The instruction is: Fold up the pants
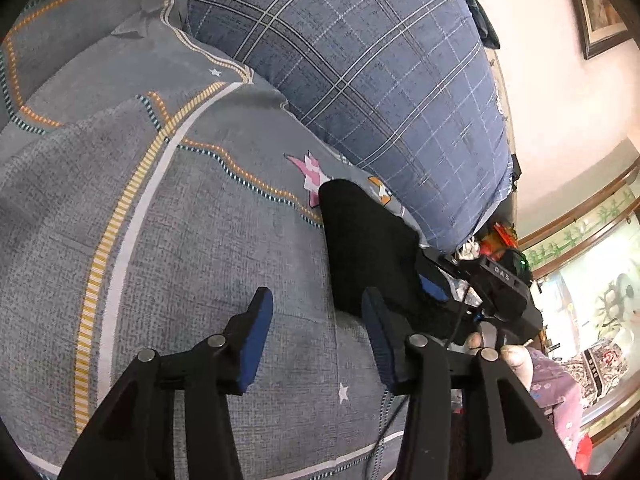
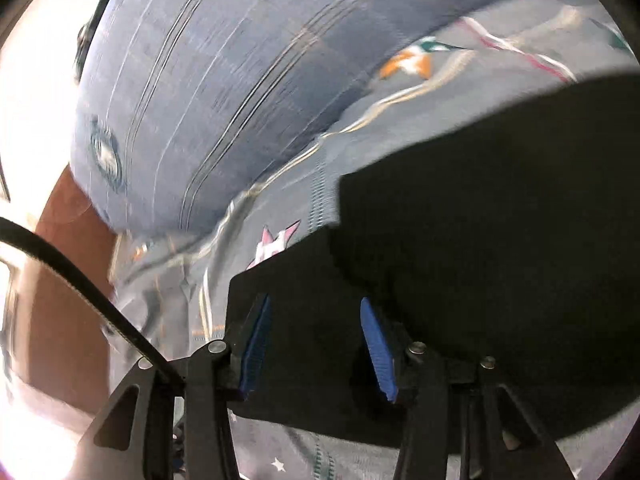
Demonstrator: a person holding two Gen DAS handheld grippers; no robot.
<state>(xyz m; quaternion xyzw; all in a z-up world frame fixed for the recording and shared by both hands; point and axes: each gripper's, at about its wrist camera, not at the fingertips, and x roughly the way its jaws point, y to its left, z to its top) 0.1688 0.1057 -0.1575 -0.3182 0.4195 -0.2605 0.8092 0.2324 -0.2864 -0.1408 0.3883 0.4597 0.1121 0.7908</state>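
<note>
Both pairs of fingers stand apart, my left gripper (image 1: 316, 320) empty over the bedsheet (image 1: 200, 240), my right gripper (image 2: 316, 340) straddling the folded black pants (image 2: 480, 220) without pinching, so I judge smoothing or another fold comes next.

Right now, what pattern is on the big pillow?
Blue plaid pillow, clearest in the left wrist view.

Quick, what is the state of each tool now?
Left tool: open, holding nothing.
Right tool: open, black pants lie between the pads.
</note>
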